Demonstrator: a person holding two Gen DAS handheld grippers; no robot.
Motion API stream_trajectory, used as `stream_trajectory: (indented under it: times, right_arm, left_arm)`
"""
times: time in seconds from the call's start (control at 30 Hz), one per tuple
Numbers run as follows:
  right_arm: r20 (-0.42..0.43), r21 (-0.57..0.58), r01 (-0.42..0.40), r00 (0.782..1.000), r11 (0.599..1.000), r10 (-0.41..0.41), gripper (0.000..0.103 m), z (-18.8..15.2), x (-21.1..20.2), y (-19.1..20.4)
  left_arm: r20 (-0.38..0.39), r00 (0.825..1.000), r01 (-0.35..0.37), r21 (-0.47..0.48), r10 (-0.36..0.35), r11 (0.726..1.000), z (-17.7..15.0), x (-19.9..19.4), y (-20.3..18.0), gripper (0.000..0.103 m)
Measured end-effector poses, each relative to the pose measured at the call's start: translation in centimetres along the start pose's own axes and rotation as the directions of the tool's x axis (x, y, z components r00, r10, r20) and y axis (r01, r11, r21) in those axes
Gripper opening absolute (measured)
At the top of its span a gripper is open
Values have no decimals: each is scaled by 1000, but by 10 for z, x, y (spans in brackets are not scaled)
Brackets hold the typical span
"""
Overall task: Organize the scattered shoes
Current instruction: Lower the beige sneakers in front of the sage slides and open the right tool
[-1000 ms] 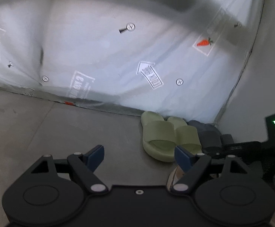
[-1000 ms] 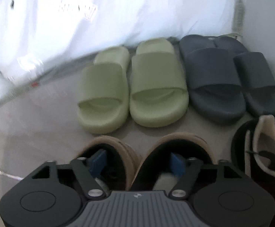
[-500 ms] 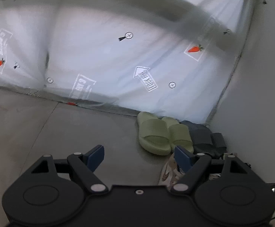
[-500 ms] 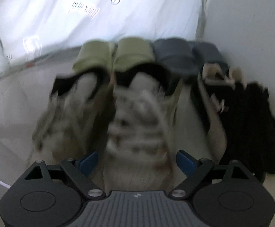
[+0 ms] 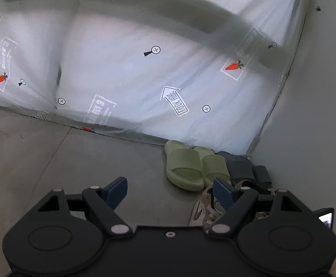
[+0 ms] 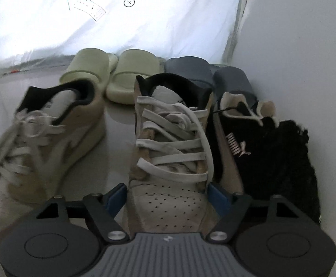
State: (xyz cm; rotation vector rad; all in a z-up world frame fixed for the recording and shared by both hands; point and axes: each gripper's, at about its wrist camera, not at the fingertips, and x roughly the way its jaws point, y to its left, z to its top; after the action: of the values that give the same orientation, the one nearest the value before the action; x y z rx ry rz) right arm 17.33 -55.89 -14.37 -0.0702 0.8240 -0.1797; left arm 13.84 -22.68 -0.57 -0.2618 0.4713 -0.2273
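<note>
Against the bedside, left to right: left hand-held gripper (image 5: 169,190) agape, empty; green slides (image 6: 112,73); tan sneaker (image 6: 172,147) between the closing jaws of the right hand-held gripper (image 6: 168,196) — pads seemingly not yet pressing, probably for aligning with its mate (image 6: 40,143) — black sneaker (image 6: 260,152).

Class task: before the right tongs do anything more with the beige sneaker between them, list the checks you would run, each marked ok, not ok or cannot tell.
1. Right tongs straddle the beige sneaker's toe, closing: ok.
2. Pads pressing firmly on it: cannot tell.
3. Its mate, the other beige sneaker, aligned with it: not ok, it is angled away.
4. Green slides paired by the bedsheet: ok.
5. Black sneaker clear of the right pad: cannot tell.
6. Left tongs empty and open: ok.
</note>
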Motion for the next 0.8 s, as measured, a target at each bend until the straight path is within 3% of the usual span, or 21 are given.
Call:
stream_trajectory:
  times: [0.1,0.13,0.23,0.33,0.43,0.5,0.63,0.67,0.7,0.8]
  right_arm:
    - [34,90,-31,999,995,28,75,5,-13,-13]
    - [81,144,-55,996,988,44,77,7,-26,-16]
    - [171,232,-129,981,964,90,99,10,-54,-8]
    - [241,256,-276,946,926,215,99,10,-69,23]
    - [225,243,-324,936,914,272,99,14,-57,61]
    - [218,237,-310,940,921,261,99,14,-49,84]
    - [150,65,-213,968,975,201,97,10,-29,133]
    - [140,44,-194,973,980,186,97,9,-26,138]
    - [120,9,-162,980,987,160,88,8,-21,143]
    - [117,-14,-175,977,984,176,83,6,-17,136]
  left_arm:
    - [10,1000,-6,-15,6,1000,1,0,3,82]
    - [11,1000,-6,-18,6,1000,1,1,4,82]
    - [-1,1000,3,-24,-3,1000,0,5,4,82]
    - [-3,1000,15,-11,-15,1000,-1,4,3,82]
    - [3,1000,11,1,-11,1000,0,0,4,82]
    - [10,1000,-3,-8,3,1000,0,-2,8,82]
    - [20,999,-33,-39,33,999,1,-4,16,82]
    - [21,999,-38,-46,39,998,1,-3,17,82]
    - [22,999,-44,-54,45,998,1,-3,19,82]
    - [19,999,-48,-63,49,997,1,0,19,82]
